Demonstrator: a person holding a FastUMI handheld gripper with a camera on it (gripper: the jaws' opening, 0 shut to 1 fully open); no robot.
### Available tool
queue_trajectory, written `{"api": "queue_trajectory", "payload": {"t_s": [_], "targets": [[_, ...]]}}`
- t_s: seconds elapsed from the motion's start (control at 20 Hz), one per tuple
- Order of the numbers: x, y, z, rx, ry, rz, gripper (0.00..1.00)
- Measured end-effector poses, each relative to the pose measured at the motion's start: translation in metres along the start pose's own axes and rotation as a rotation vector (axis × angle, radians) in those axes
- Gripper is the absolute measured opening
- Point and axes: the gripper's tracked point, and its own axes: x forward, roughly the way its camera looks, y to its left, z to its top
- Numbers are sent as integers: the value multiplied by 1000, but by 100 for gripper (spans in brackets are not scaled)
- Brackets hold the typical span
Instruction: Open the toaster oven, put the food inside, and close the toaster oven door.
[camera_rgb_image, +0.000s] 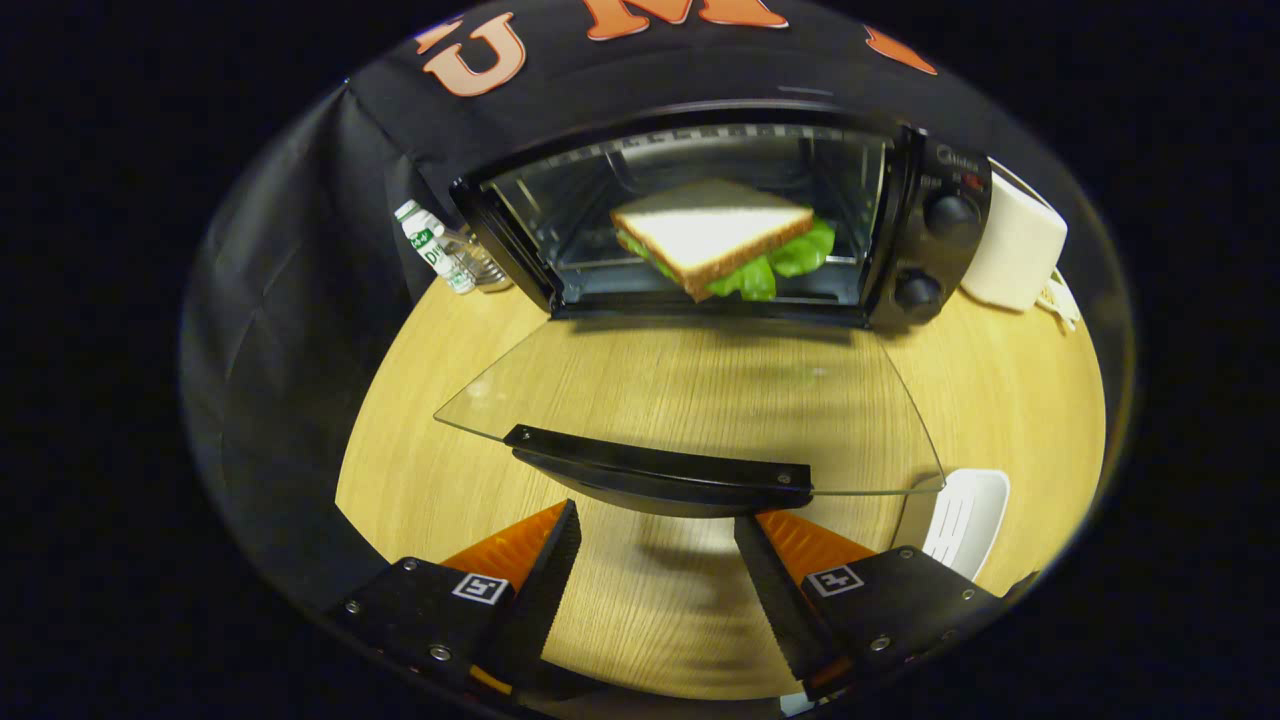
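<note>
A pale wood-grain counter (1000, 390) is spread beneath and beyond the tool (655, 565), and it is backed by the booth's black cloth wall (290, 300). At the far edge of the counter, well beyond the fingers, the toaster oven (700, 215) is set with its cavity exposed. Its glass door (690, 400) is folded down flat towards the tool, and the door's dark handle (660, 470) is found just ahead of the fingertips, between their lines but not touched by them. The tool's fingers are held apart, with nothing gripped and bare counter seen in the gap. Inside the oven a sandwich (715, 235) of white bread with green lettuce is seen on the rack, far ahead of the tool. Two dark knobs (935, 250) are stacked on the oven's right panel. A white appliance (1015, 250) is placed just right of the oven, a small bottle (435, 245) just left of it, and a white slotted tray (965, 520) lies beside the right finger.
</note>
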Motion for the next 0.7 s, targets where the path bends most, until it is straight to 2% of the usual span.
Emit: {"api": "queue_trajectory", "payload": {"t_s": [0.25, 0.7], "targets": [[-10, -7, 55, -42, -108, -29, 92], [-29, -14, 127, -65, -281, -59, 93]]}}
